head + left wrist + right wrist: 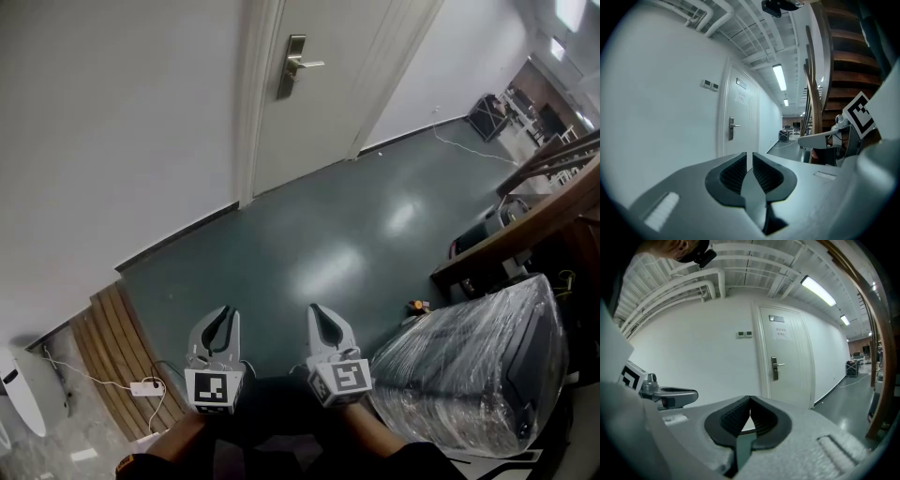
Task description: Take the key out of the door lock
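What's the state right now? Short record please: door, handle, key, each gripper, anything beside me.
door: shut, far across the green floor
handle: lever on a metal plate
key: too small to make out
left gripper: jaws a narrow slit apart, nothing between
right gripper: jaws together, nothing between
right side: plastic-wrapped bulky item

The right gripper (750, 401) has its ribbed black jaws closed tip to tip with nothing between them. It faces a white door (787, 380) well ahead, which bears a metal handle (776, 367) and a small sign (780, 332). Switch plates (744, 334) sit on the wall (693, 357) left of the door. The left gripper (668, 396) shows at the left edge, under a lit ceiling light (818, 290).
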Demonstrator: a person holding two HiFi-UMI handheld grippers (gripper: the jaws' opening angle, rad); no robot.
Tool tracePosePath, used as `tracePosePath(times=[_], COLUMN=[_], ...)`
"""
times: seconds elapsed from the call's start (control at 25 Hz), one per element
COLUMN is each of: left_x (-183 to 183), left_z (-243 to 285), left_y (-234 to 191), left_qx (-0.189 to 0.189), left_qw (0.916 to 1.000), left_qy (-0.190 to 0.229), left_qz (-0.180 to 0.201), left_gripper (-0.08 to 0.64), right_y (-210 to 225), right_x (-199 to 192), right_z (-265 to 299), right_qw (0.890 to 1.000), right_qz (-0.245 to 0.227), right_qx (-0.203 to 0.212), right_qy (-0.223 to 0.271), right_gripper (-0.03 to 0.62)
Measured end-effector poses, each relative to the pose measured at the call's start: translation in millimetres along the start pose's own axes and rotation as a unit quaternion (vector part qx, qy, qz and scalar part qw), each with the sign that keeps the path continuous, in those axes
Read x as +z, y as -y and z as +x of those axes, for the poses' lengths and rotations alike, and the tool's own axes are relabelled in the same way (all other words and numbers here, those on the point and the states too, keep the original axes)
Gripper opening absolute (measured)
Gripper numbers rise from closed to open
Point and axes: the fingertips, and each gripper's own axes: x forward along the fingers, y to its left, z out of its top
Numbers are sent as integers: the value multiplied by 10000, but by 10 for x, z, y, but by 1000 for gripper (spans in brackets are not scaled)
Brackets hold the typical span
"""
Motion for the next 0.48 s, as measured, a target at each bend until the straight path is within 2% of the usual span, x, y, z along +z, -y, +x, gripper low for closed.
tracePosePath(times=[0.08,0.12,0.2,0.48], left_x=[-14,-27,-50,-140], left_z=[-7,-8,-9,44], left_y=[-15,-35,-82,-153], left_qx=[22,37,58,42], left_qw=[10000,9999,9999,9997], left_qy=[-33,-57,-98,-227], left_qz=[41,82,131,18], left_gripper=[55,55,55,44], right_y=[-13,-29,-65,-105], right_x=[-21,-41,-66,-115], right_z=[14,30,68,140], right_qw=[10000,9999,9997,9994], right_qz=[62,102,153,241], right_qx=[44,89,137,146], right_qy=[-45,-73,-137,-203], right_gripper=[-8,25,38,20])
